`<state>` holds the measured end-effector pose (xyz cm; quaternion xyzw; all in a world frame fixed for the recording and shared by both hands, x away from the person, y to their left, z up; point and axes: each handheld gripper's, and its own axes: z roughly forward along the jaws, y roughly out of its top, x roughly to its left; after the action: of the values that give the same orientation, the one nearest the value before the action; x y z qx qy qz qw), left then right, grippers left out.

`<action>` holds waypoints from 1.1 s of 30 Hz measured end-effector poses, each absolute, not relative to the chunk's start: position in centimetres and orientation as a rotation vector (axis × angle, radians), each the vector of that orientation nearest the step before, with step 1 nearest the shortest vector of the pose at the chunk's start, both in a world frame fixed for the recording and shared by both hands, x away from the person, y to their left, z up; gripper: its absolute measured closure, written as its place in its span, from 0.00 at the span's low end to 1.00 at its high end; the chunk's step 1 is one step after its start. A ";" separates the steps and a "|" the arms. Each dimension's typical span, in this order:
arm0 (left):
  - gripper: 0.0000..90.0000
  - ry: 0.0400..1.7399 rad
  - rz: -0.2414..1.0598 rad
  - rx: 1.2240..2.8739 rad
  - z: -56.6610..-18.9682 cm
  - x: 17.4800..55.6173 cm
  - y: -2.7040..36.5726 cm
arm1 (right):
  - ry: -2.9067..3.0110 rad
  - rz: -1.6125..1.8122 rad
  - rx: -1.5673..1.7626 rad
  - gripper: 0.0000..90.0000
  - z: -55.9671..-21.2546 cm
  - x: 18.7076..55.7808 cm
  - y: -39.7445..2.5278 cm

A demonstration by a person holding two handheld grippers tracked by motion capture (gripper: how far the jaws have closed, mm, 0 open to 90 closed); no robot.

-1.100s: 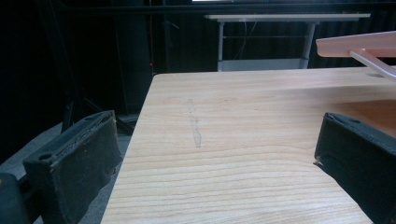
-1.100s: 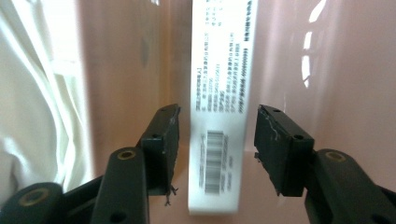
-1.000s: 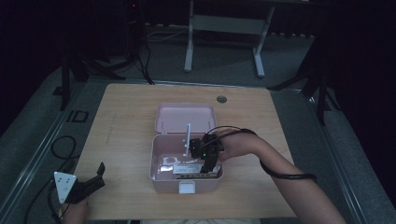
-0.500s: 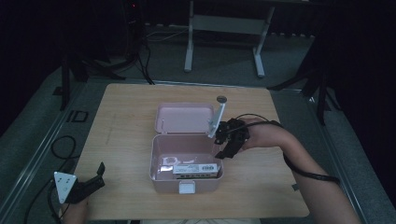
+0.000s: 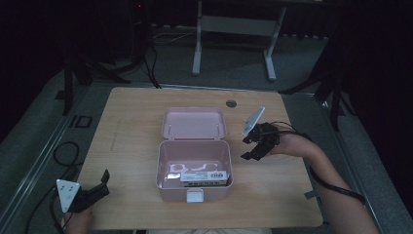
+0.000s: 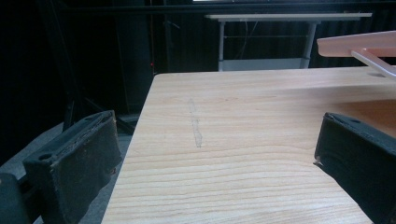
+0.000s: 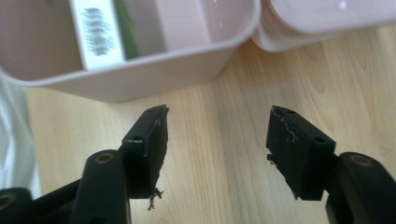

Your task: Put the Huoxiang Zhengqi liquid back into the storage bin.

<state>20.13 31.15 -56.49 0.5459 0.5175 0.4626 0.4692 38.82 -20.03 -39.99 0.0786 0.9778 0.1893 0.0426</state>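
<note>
High view: pink box (image 5: 194,170) at frame centre on the worktop (image 5: 131,131), lid (image 5: 193,123) laid open flat toward the top of the frame, white latch tab at the near wall. Inside the box, along the near wall, a white carton (image 5: 203,176) with printed markings, lying flat. Right claw (image 5: 253,146) right of centre, just beside the box's right wall, above bare wood; jaws apart, nothing between them; grey plate tilted up on top, cable looping back along the forearm. Left claw (image 5: 103,178) at lower left, near the worktop's front-left corner, well apart from the box; jaws apart, nothing held.

Left gripper view: two black jaws at lower left and lower right of the frame, wide apart, bare wood grain between them. Faint pale streak on the wood at centre. Edge of the pink lid (image 6: 357,44) at upper right. Dark floor and a second table frame beyond the far edge.

Right gripper view: right claw (image 7: 217,128) with jaws spread, empty, wood showing between. Pink box wall (image 7: 135,77) across the upper left, white carton (image 7: 95,30) with barcode-like print standing against it inside. Rounded lid corner (image 7: 327,18) at upper right.
</note>
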 end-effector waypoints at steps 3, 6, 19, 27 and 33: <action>0.00 1.268 1.132 1.338 -56.5 20.1 31.2 | 2.983 0.593 0.293 0.35 -40.8 39.3 -20.4; 0.00 1.266 1.131 1.337 -56.5 20.1 31.2 | 2.973 0.663 0.401 0.27 -42.6 40.2 -21.4; 0.00 1.268 1.129 1.336 -56.5 20.1 31.2 | 2.674 1.013 0.703 0.13 -50.1 42.5 -26.4; 0.00 1.269 1.127 1.337 -56.5 20.2 31.2 | 2.350 1.059 0.838 0.12 -52.2 41.6 -28.9; 0.00 1.271 1.125 1.333 -56.5 20.1 31.2 | 2.189 1.080 1.001 0.12 -53.2 41.1 -30.7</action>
<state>20.15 31.25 -56.49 0.5446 0.5191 0.4593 0.4722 41.10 -30.74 -53.20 0.3674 0.8037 0.3963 0.2491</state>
